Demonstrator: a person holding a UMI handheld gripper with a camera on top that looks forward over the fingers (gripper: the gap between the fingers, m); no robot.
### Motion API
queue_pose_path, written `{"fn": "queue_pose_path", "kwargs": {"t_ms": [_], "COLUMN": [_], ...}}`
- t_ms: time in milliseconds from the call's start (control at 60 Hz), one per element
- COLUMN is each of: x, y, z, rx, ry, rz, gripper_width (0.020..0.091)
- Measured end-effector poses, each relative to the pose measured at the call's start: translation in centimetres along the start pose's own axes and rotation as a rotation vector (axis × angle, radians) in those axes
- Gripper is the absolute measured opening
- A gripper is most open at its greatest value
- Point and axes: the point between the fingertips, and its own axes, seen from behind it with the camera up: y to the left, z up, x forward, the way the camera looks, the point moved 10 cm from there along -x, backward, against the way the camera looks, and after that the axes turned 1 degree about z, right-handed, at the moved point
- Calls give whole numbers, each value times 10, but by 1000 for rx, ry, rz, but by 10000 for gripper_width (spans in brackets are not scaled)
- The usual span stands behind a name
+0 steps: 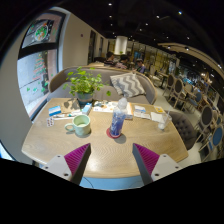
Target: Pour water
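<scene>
A clear plastic water bottle (119, 116) with a blue label stands upright on a red coaster near the middle of the round wooden table (100, 150). To its left sits a green mug (79, 125). A white cup (161, 118) stands on the table's right side. My gripper (110, 160) hovers over the table's near edge, well short of the bottle. Its fingers, with magenta pads (75, 155), are spread wide apart and nothing lies between them.
A leafy green plant (85, 82) stands at the table's far side, with papers and small items (140, 112) around it. A grey sofa with a patterned cushion (128, 84) lies beyond the table. Chairs and tables fill the room at the right.
</scene>
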Motion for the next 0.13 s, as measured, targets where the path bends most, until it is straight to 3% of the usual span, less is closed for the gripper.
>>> {"fn": "queue_pose_path", "kwargs": {"t_ms": [133], "x": [-6], "y": [5], "z": [1], "rx": [16], "ry": [9], "rz": [4], "gripper_width": [854]}}
